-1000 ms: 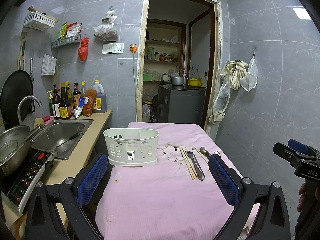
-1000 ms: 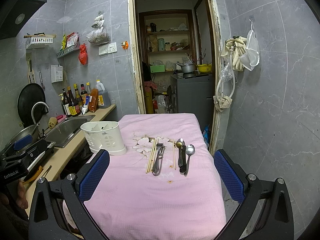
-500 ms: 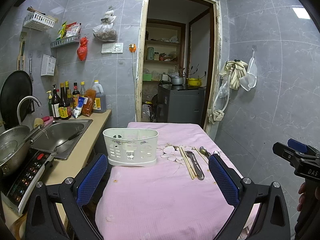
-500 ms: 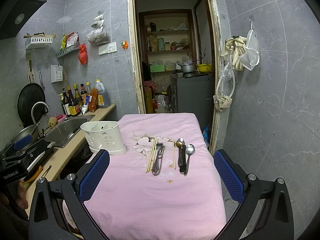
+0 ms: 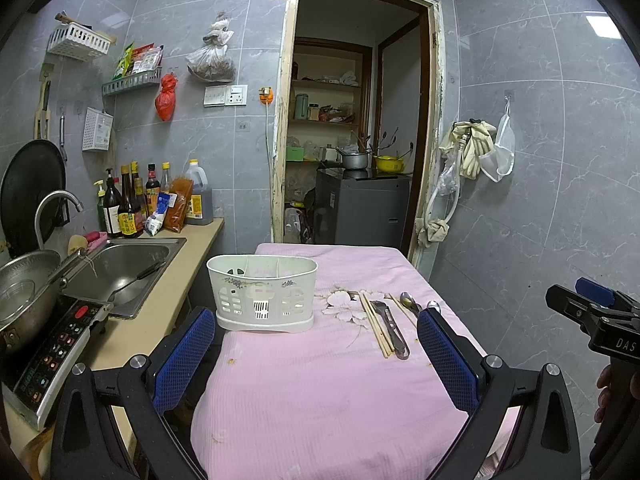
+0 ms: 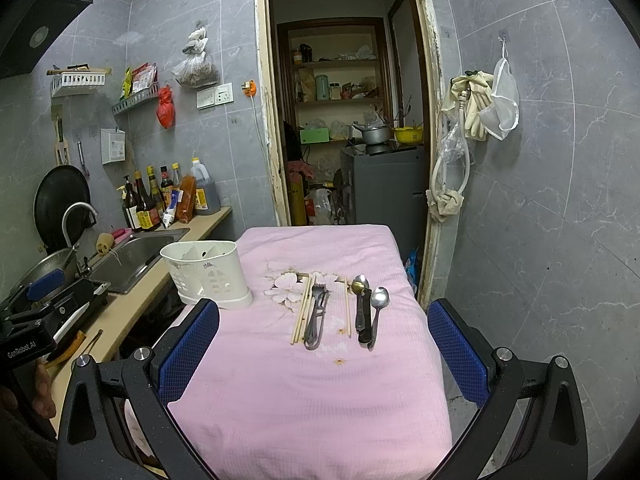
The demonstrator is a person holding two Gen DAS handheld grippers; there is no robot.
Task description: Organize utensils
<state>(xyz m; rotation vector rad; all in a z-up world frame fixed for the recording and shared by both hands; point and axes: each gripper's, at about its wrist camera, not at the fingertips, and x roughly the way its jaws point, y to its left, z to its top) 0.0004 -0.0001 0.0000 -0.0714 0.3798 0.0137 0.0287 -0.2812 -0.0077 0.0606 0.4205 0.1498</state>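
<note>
A white slotted utensil holder (image 5: pixel 262 292) (image 6: pixel 208 274) stands at the left of a pink-covered table (image 5: pixel 320 380) (image 6: pixel 312 380). To its right lie wooden chopsticks (image 5: pixel 374 324) (image 6: pixel 303 314), dark forks (image 5: pixel 392 326) (image 6: pixel 316 316), one more chopstick (image 6: pixel 347 308) and spoons (image 6: pixel 370 310) (image 5: pixel 410 302) in a row. My left gripper (image 5: pixel 316 344) hangs open above the near table, well short of the holder. My right gripper (image 6: pixel 324 340) is open too, held back from the utensils with nothing between its fingers.
A counter at the left carries a sink (image 5: pixel 116 260), bottles (image 5: pixel 128 204), an induction hob (image 5: pixel 52 344) and a steel pot (image 5: pixel 24 284). Behind the table an open doorway (image 5: pixel 352 140) shows shelves. Grey tiled walls stand close on the right.
</note>
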